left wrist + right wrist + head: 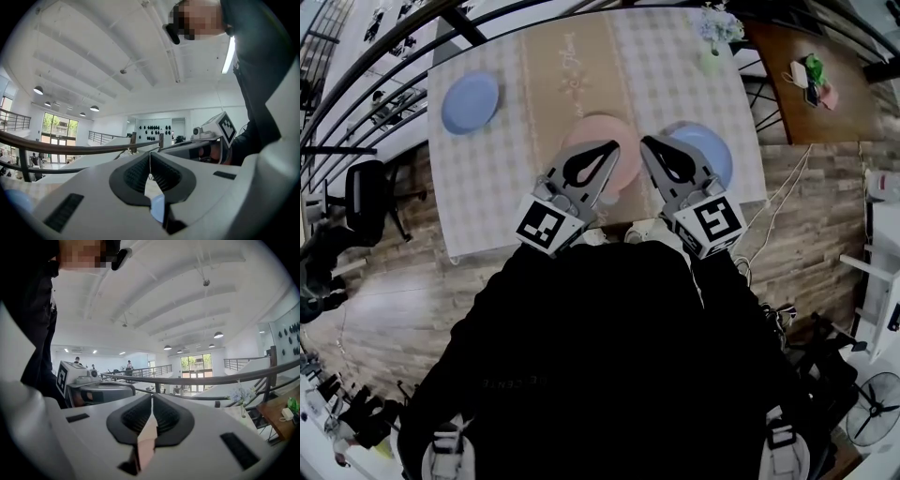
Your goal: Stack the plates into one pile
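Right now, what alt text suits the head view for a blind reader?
Three separate plates lie on a table: a blue plate far left, a pink plate centre, a second blue plate right. The left hand-held gripper and right hand-held gripper, both shut, hover over the near two.

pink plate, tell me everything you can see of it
The pink plate is round, plain and pale, with a smooth finish. It lies flat on the beige runner, near the near edge of the table. The left hand-held gripper covers part of it in the head view; whether they touch can't be told. A blue plate lies to its right.
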{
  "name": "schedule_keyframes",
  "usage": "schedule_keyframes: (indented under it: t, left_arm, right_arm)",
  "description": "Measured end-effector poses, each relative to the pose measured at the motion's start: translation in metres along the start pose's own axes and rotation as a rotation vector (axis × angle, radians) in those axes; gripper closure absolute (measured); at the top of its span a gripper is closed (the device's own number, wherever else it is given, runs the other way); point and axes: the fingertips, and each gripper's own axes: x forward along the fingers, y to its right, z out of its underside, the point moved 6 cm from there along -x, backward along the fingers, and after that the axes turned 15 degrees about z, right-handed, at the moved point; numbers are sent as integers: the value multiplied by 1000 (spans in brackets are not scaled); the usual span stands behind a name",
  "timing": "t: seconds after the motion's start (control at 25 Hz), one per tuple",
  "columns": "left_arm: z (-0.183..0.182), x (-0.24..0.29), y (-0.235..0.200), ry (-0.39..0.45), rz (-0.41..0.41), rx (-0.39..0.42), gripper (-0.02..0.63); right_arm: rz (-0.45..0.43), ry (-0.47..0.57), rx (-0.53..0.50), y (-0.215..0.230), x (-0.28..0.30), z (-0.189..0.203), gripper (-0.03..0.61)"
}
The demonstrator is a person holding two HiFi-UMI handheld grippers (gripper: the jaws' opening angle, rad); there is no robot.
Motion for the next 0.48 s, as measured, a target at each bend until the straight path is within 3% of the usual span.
schedule_keyframes:
  t: [0.48]
  left_arm:
    - [23, 49, 8, -10, 104, -13, 594]
  right_arm:
    - [152, -121, 33, 47, -16, 48, 543]
